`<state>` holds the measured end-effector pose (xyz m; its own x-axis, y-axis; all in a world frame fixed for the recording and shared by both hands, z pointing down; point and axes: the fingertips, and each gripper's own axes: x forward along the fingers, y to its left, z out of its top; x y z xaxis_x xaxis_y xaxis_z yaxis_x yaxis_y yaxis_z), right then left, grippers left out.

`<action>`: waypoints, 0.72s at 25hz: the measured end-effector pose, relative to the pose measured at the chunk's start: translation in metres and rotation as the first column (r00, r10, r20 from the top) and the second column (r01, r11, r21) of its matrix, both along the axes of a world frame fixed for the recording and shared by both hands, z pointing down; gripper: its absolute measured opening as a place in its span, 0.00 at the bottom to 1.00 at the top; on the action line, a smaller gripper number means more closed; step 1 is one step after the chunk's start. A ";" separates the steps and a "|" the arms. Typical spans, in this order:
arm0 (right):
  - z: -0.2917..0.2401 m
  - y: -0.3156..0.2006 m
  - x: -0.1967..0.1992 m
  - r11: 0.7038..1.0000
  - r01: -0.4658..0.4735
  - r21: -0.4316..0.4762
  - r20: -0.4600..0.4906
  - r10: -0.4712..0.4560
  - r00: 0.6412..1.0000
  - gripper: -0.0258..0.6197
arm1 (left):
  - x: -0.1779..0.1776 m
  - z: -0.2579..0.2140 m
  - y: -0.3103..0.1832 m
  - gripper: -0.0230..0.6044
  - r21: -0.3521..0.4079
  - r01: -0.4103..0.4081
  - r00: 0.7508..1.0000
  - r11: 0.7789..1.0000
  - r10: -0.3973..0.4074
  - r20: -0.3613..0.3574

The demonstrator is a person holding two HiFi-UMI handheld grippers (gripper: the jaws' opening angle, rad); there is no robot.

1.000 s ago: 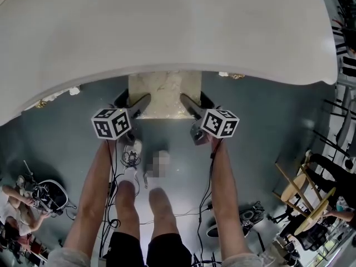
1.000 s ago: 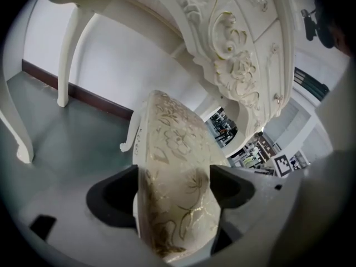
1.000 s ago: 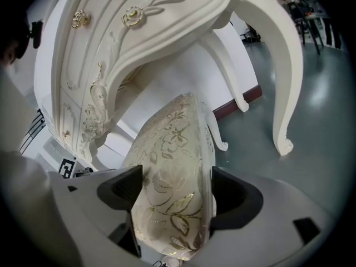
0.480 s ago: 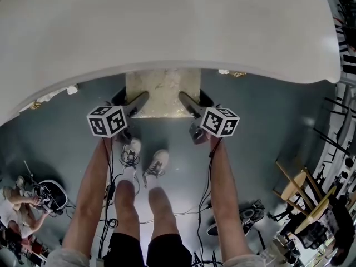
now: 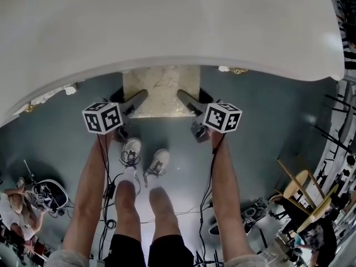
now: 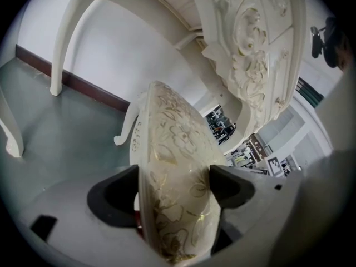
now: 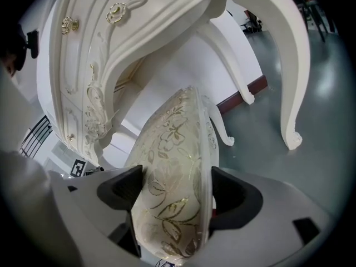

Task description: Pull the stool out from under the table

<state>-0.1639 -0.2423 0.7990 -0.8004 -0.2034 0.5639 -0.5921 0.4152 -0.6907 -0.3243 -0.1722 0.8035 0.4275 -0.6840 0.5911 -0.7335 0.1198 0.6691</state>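
The cream upholstered stool with a gold flower pattern point(image 5: 161, 90) stands mostly under the large white table with a carved front point(image 5: 167, 26). In the head view only the front part of its seat shows past the table's edge.

The left gripper point(image 5: 135, 100) has its two dark jaws closed on the left side of the padded seat, and the right gripper point(image 5: 187, 99) holds the right side in the same way. In both gripper views the cushion edge fills the whole gap between the jaws.

The grasp looks complete, so the step in hand is probably the pull itself. It calls for both grippers to draw back toward the person evenly, otherwise the stool may twist. The white shoes point(image 5: 131, 149) stand just behind the stool, so the person likely has to step back too.

The smooth grey-green floor point(image 5: 261, 132) should let the curved legs slide. Black cables point(image 5: 111, 191) lie on it near the feet, and a wooden chair point(image 5: 303, 185) stands at the right. Behind the table runs a white wall with a dark baseboard point(image 6: 83, 85).
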 end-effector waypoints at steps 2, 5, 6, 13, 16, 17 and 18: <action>0.002 0.000 0.001 1.000 0.004 0.006 -0.001 -0.004 1.000 0.62 | 0.000 0.001 0.000 0.65 0.007 0.001 1.000 1.000 -0.001 0.014; 0.002 0.000 0.001 1.000 0.003 0.019 -0.002 -0.003 1.000 0.63 | -0.001 0.001 0.000 0.65 0.029 0.005 1.000 1.000 -0.006 0.027; 0.002 0.000 0.001 1.000 0.001 0.027 -0.001 -0.001 1.000 0.63 | -0.001 0.000 0.000 0.65 0.033 0.006 0.999 0.999 -0.007 0.032; -0.011 0.002 0.003 0.998 -0.049 0.043 0.022 0.048 0.999 0.63 | -0.005 -0.011 -0.003 0.65 0.033 -0.025 0.999 0.999 0.023 0.040; -0.017 0.006 0.004 0.998 -0.060 0.036 0.027 0.059 0.998 0.63 | -0.004 -0.018 -0.001 0.65 0.039 -0.015 0.999 0.999 0.013 0.032; -0.019 0.008 0.005 0.997 -0.063 0.031 0.029 0.062 0.998 0.63 | -0.004 -0.020 0.001 0.65 0.038 -0.014 0.999 0.999 0.013 0.030; -0.022 0.009 0.006 0.997 -0.067 0.027 0.031 0.066 0.997 0.63 | -0.003 -0.022 0.002 0.65 0.036 -0.014 0.999 0.999 0.013 0.029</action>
